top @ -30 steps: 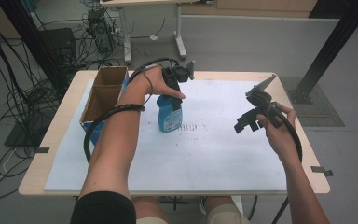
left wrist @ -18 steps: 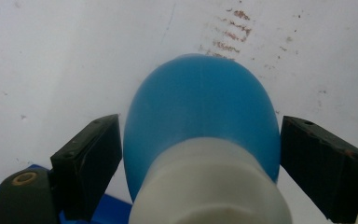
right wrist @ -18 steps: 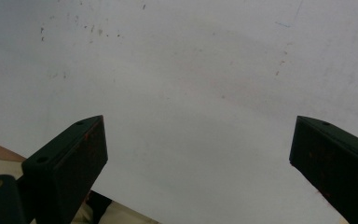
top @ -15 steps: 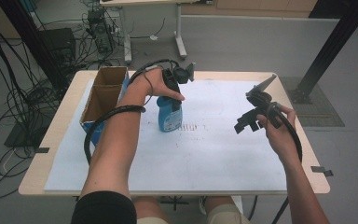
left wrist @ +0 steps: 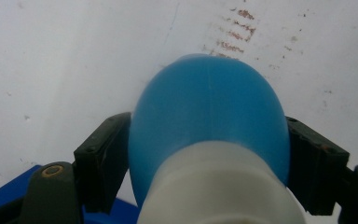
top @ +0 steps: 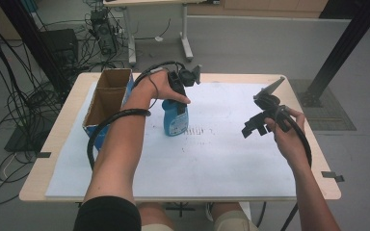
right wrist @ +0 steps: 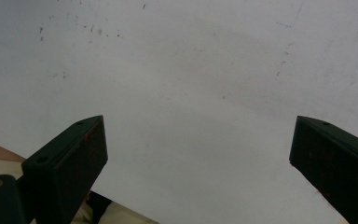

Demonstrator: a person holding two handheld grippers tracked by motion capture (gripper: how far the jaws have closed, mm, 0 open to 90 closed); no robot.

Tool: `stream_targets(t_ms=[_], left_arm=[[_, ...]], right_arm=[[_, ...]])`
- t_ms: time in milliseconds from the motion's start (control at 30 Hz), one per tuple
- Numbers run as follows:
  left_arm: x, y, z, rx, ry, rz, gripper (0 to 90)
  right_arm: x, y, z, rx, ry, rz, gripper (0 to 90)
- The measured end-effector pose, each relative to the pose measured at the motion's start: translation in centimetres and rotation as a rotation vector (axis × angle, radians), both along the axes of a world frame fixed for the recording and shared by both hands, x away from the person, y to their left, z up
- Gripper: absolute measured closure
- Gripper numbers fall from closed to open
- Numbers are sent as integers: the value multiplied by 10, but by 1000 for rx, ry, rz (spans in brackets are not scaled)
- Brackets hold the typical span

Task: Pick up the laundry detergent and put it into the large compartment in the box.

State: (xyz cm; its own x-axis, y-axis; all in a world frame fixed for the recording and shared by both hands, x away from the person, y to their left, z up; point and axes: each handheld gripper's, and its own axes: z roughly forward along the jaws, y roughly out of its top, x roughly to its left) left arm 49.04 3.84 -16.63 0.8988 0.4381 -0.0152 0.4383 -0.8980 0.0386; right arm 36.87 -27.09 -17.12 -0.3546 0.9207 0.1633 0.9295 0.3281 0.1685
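The blue bottle [top: 176, 119] stands upright on the white sheet [top: 212, 159] covering the table [top: 58, 144], left of centre, just right of the open cardboard box [top: 107, 98] but apart from it. The left gripper [top: 177, 98] comes down over the bottle's top from above; in the high view the hand [top: 161, 86] and gripper body hide the neck and cap, so the contact can't be read there. The left gripper view [left wrist: 209, 140] settles it: the blue shoulder and white collar sit between the two black jaws, which have just been closing and now lie against both sides of the bottle w/ no gap visible. The lower part of the bottle, label and base are hidden in that view by its own shoulder, and the collar is cut off at the bottom edge. Faint reddish-brown marks [left wrist: 235, 32] show on the sheet beyond the bottle; what they are is unclear. The right gripper [top: 250, 129] is held in the air over the right part of the sheet, well apart from the bottle, jaws spread wide w/ nothing between them. In the right gripper view [right wrist: 198, 154] only bare sheet lies between the pads, w/ the right jaw cut off by the frame edge. The box interior is mostly shadowed; contents can't be made out.
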Motion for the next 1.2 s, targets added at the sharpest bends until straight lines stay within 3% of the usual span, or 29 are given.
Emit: stream_targets(t_ms=[567, 1200], left_arm=[[3, -1, 1, -3, 6, 0, 367], [2, -3, 0, 2, 5, 0, 373]], right_arm=[[1, -1, 1, -1, 5, -4, 42], [3, 1, 0, 0, 4, -3, 42]])
